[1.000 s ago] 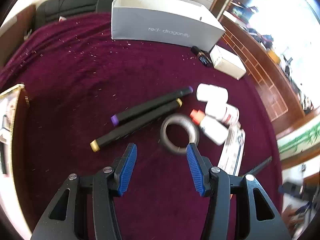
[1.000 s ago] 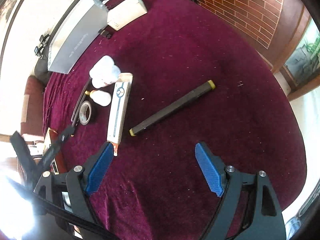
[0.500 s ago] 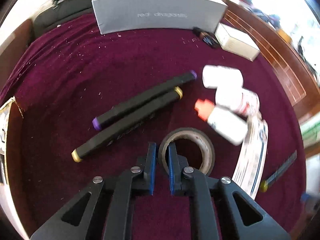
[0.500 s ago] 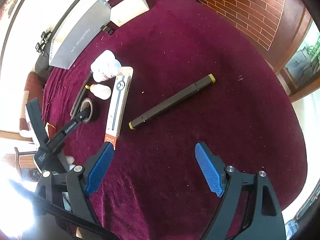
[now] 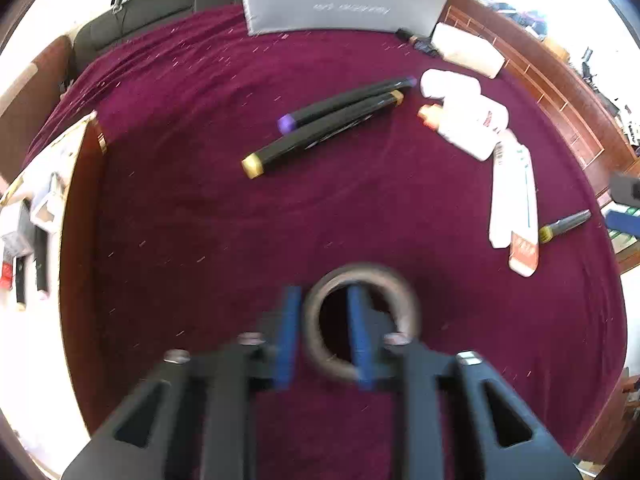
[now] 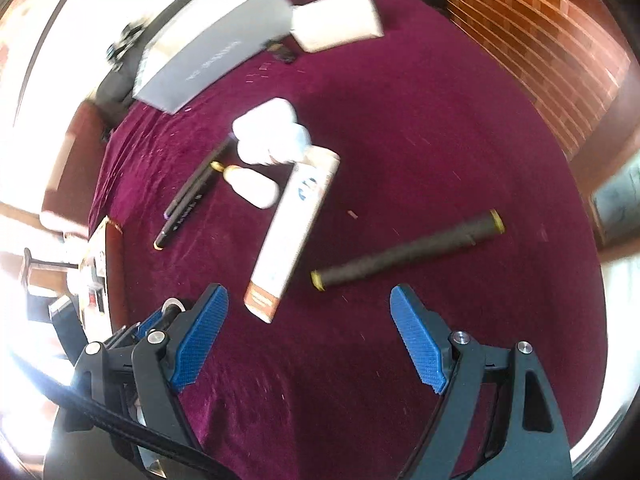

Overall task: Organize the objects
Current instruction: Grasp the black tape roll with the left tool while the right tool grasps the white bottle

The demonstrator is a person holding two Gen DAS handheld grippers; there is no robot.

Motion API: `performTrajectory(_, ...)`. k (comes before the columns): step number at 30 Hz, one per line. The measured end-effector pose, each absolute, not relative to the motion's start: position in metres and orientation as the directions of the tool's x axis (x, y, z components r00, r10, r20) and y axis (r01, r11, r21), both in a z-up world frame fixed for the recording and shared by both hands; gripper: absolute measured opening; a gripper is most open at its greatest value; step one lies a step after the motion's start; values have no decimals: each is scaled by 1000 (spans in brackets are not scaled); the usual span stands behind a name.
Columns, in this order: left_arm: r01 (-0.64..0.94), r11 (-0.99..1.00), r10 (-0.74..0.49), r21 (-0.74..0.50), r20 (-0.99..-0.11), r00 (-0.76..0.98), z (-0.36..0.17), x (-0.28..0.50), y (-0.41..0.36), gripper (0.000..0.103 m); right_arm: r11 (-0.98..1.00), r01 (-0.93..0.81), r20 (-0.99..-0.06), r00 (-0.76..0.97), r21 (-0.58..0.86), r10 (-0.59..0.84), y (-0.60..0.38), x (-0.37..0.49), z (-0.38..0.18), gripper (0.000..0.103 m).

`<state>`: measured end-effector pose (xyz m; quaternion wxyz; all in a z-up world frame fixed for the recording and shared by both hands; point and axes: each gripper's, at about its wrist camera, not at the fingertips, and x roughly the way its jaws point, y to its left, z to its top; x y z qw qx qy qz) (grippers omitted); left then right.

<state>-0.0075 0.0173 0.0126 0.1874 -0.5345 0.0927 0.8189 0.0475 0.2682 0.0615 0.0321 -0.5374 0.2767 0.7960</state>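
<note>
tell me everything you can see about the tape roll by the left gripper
The tape roll is a grey-brown ring with an open dark centre, blurred in the left wrist view. It sits over the dark red cloth, apart from the markers and bottles. The left gripper straddles its near-left wall, one blue finger outside and one inside the hole; the jaws are opening. Whether the pads press on it cannot be told.

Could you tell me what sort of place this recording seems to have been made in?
Probably a living room at home: a table under a maroon velvet cloth, a black sofa behind it, and a brick wall, with markers and bottles strewn about.
</note>
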Motion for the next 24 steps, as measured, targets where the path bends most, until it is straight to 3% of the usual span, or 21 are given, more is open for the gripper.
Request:
performTrajectory(2, -418, -908, 189, -2, -894, -406, 10, -1, 27, 45, -873, -290, -869, -427, 392, -249, 258, 32, 65, 84)
performTrajectory(5, -412, -911, 220, -35, -884, -412, 10, 1, 26, 44, -910, -205, -867, -433, 359, -244, 241, 8, 68, 84)
performTrajectory(6, -404, -913, 226, -53, -890, -395, 12, 0, 23, 38, -924, -173, -870, -429, 342, -242, 234, -3, 68, 84)
performTrajectory(7, -398, -914, 242, -79, -893, -379, 13, -1, 20, 17, -931, -157, -874, -423, 330, -238, 230, -9, 67, 84)
performTrajectory(8, -386, -915, 264, -119, -899, -348, 14, -3, 14, 7, -939, -140, -880, -415, 314, -232, 225, -16, 66, 84)
performTrajectory(24, -250, -934, 335, -256, -870, -362, 39, 20, -51, 6, -993, -35, -950, -297, 112, -97, 188, -79, 22, 77)
